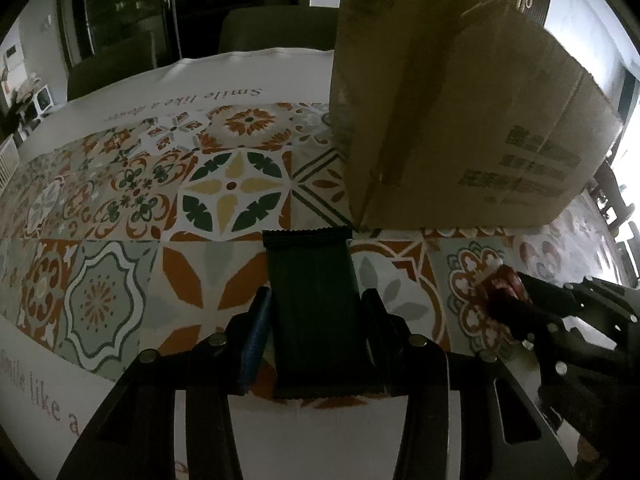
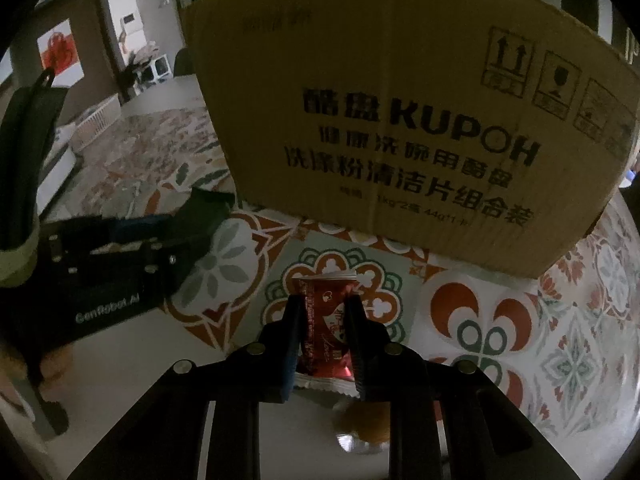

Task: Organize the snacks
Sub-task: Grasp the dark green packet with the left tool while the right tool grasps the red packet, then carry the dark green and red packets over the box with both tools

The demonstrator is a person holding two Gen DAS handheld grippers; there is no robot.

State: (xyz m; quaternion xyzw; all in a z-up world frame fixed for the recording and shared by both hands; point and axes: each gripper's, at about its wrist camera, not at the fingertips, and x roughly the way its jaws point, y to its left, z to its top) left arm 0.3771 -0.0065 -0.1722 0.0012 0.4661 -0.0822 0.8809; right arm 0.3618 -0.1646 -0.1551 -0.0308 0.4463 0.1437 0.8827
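Note:
My left gripper [image 1: 316, 300] is shut on a dark green snack packet [image 1: 316, 292], held flat just above the patterned tablecloth, its far end close to the cardboard box [image 1: 448, 112]. My right gripper [image 2: 324, 308] is shut on a red snack packet [image 2: 326, 332] with white writing, held in front of the box [image 2: 400, 120], which has "KUPOH" printed on it. The right gripper with the red packet [image 1: 504, 284] shows at the right in the left wrist view. The left gripper with the green packet [image 2: 204, 208] shows at the left in the right wrist view.
A tablecloth [image 1: 224, 188] with tile patterns covers the table. An orange-brown object [image 2: 368, 428] lies under my right gripper, unclear what it is. A chair back [image 1: 276, 28] stands beyond the far table edge. The room behind is dim.

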